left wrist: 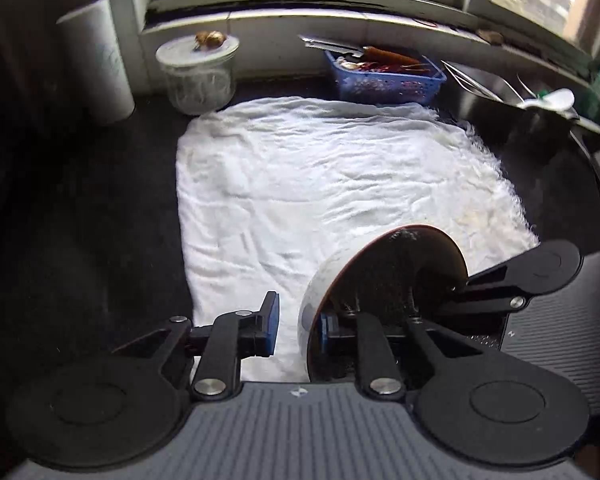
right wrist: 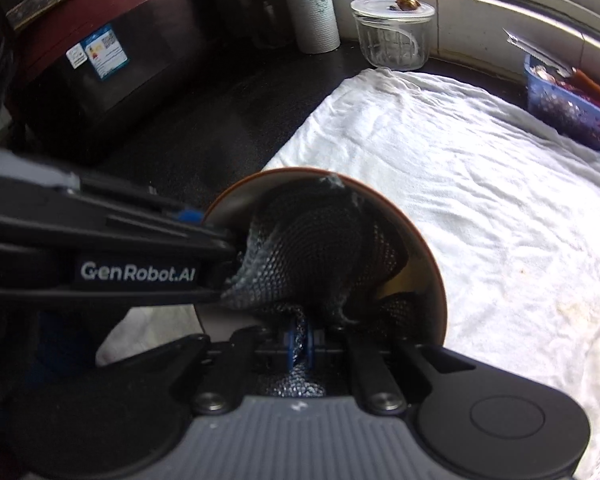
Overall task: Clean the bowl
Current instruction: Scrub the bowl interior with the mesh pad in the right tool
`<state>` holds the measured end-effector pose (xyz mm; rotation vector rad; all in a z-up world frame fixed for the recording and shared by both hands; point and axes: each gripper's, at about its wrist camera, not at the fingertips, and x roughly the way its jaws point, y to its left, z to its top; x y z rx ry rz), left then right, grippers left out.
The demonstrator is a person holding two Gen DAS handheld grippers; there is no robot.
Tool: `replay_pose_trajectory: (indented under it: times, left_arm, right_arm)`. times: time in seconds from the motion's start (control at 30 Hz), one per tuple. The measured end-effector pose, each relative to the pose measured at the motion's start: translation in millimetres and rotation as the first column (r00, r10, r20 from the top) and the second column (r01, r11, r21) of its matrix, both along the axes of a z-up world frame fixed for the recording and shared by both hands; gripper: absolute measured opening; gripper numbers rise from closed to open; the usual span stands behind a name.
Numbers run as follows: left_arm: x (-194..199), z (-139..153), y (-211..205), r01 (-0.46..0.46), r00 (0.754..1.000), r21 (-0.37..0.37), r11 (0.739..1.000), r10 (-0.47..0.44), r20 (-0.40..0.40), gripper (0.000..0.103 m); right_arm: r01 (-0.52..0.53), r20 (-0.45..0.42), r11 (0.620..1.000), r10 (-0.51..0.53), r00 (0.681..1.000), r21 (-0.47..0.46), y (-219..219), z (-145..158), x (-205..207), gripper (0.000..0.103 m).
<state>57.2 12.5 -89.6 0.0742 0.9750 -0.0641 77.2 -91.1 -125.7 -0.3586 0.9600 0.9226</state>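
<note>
A white bowl with a brown rim [left wrist: 331, 276] is tilted on its side above the white towel [left wrist: 300, 176]. My left gripper [left wrist: 296, 326] stands open, its right finger inside the bowl's rim and its left finger [left wrist: 266, 328] apart from the bowl's outer wall. My right gripper [right wrist: 300, 340] is shut on a dark mesh scrubbing cloth [right wrist: 319, 256] that is pressed into the bowl's inside [right wrist: 415, 248]. The right gripper also shows in the left wrist view [left wrist: 455, 292], reaching into the bowl from the right. The left gripper's body [right wrist: 100, 248] crosses the right wrist view at the left.
A lidded glass jar [left wrist: 198, 72] and a paper towel roll [left wrist: 100, 56] stand at the back left. A blue basket of utensils [left wrist: 383, 76] sits at the back by the window sill. A dark appliance [right wrist: 100, 60] stands left of the towel. A dark sink area [left wrist: 539, 120] lies right.
</note>
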Motion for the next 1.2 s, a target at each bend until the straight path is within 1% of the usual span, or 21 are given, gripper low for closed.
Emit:
replay_pose_trajectory:
  times: [0.03, 0.07, 0.1, 0.13, 0.17, 0.2, 0.23, 0.3, 0.37, 0.43, 0.5, 0.53, 0.6, 0.67, 0.73, 0.83, 0.9, 0.97, 1.07, 1.2]
  left_arm:
    - [0, 5, -9, 0.052, 0.998, 0.083, 0.995, -0.053, 0.015, 0.019]
    - [1, 8, -16, 0.094, 0.995, 0.157, 0.983, -0.099, 0.023, 0.020]
    - [0, 7, -19, 0.116, 0.992, 0.192, 0.974, -0.123, 0.025, 0.019]
    - [0, 7, -19, 0.127, 0.991, 0.192, 0.973, -0.134, 0.023, 0.017]
    - [0, 7, -20, 0.138, 0.989, 0.191, 0.972, -0.144, 0.021, 0.010]
    - [0, 6, -19, 0.144, 0.989, 0.186, 0.972, -0.150, 0.019, 0.008]
    - [-1, 6, -17, 0.137, 0.990, 0.161, 0.977, -0.142, 0.019, 0.008]
    - [-1, 8, -9, 0.108, 0.994, 0.073, 0.991, -0.110, 0.023, 0.008]
    - [-1, 8, 1, 0.064, 0.998, -0.009, 0.998, -0.064, 0.015, 0.008]
    - [-1, 5, 10, -0.003, 1.000, -0.078, 0.997, 0.004, 0.010, 0.008]
    - [-3, 1, 24, -0.093, 0.996, -0.171, 0.981, 0.095, -0.002, 0.008]
    - [-5, -1, 29, -0.131, 0.991, -0.210, 0.969, 0.133, -0.008, 0.008]
    - [-10, -8, 43, -0.215, 0.976, -0.298, 0.930, 0.214, -0.035, 0.009]
    - [-14, -14, 54, -0.272, 0.961, -0.371, 0.888, 0.269, -0.061, 0.010]
    - [-19, -19, 61, -0.318, 0.946, -0.421, 0.850, 0.311, -0.087, 0.010]
    - [-25, -28, 75, -0.368, 0.927, -0.508, 0.779, 0.353, -0.130, 0.011]
    - [-27, -33, 84, -0.395, 0.913, -0.568, 0.722, 0.379, -0.153, 0.013]
    - [-27, -36, 89, -0.405, 0.905, -0.617, 0.675, 0.391, -0.165, 0.014]
    - [-22, -34, 87, -0.385, 0.910, -0.654, 0.651, 0.385, -0.153, 0.014]
    - [-1, -29, 77, -0.348, 0.924, -0.677, 0.648, 0.360, -0.131, 0.014]
  right_arm:
    - [-0.021, 0.031, 0.999, 0.022, 0.999, -0.025, 3, 0, -1, 0.006]
    - [-0.042, 0.060, 0.998, 0.045, 0.997, -0.050, 5, -1, -1, 0.006]
    - [-0.058, 0.084, 0.996, 0.064, 0.994, -0.072, 5, -1, -1, 0.006]
    - [-0.071, 0.105, 0.994, 0.080, 0.991, -0.089, 4, -1, -2, 0.006]
    - [-0.083, 0.126, 0.991, 0.096, 0.987, -0.105, 1, -1, -3, 0.006]
    - [-0.085, 0.132, 0.990, 0.100, 0.986, -0.111, -1, 0, -2, 0.006]
    - [-0.083, 0.132, 0.990, 0.097, 0.987, -0.111, -3, 0, -1, 0.006]
    - [-0.071, 0.117, 0.993, 0.082, 0.990, -0.099, -5, 0, 2, 0.006]
    - [-0.051, 0.087, 0.996, 0.058, 0.995, -0.077, -9, 0, 5, 0.006]
    - [-0.027, 0.056, 0.999, 0.029, 0.998, -0.043, -9, 0, 6, 0.006]
    - [0.002, 0.030, 1.000, -0.001, 1.000, -0.008, -8, 1, 8, 0.006]
    - [0.016, 0.017, 1.000, -0.016, 1.000, 0.009, -7, 1, 10, 0.006]
    - [0.031, 0.005, 0.999, -0.031, 1.000, 0.033, -6, 1, 9, 0.006]
    - [0.072, -0.068, 0.993, -0.066, 0.996, 0.091, -8, 2, 12, 0.006]
    - [0.129, -0.157, 0.980, -0.105, 0.982, 0.150, -10, -1, 17, 0.005]
    - [0.190, -0.239, 0.962, -0.141, 0.961, 0.197, -10, -4, 20, 0.004]
    - [0.188, -0.225, 0.962, -0.143, 0.964, 0.196, -7, -3, 18, 0.005]
    - [0.179, -0.210, 0.964, -0.137, 0.968, 0.194, -4, -1, 16, 0.006]
    - [0.166, -0.168, 0.968, -0.135, 0.976, 0.188, -5, 6, 15, 0.007]
    - [0.145, -0.077, 0.975, -0.134, 0.988, 0.167, -11, 19, 24, 0.007]
